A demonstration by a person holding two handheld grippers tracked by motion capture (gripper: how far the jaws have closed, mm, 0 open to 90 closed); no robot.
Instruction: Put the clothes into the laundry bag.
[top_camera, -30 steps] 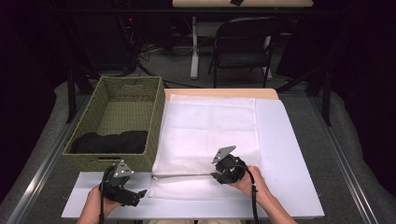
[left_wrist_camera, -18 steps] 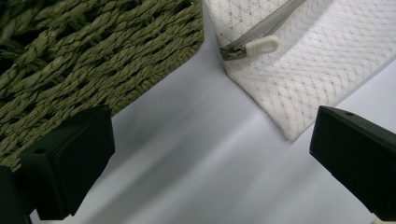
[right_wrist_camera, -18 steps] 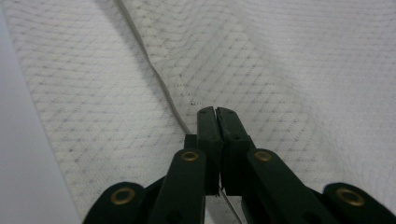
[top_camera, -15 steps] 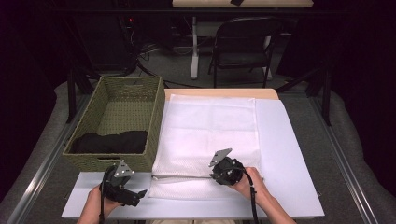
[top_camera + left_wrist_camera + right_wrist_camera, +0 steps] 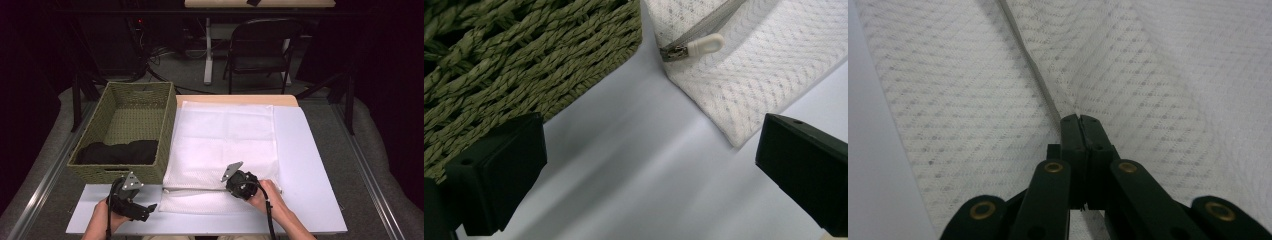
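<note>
Right tool (image 5: 1079,120) just clamped shut on bag (image 5: 225,135) at zipper (image 5: 1030,65); left tool (image 5: 649,165) wide, pull tab (image 5: 704,45) ahead: grab next, keeping fabric taut.

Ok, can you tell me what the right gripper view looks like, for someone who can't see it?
The right gripper's two black jaws are pressed together, pinching the white mesh bag right at its grey zipper line. The fabric puckers into folds around the pinch, and the zipper runs away toward the top of the picture. A strip of pale table shows along the left edge.
</note>
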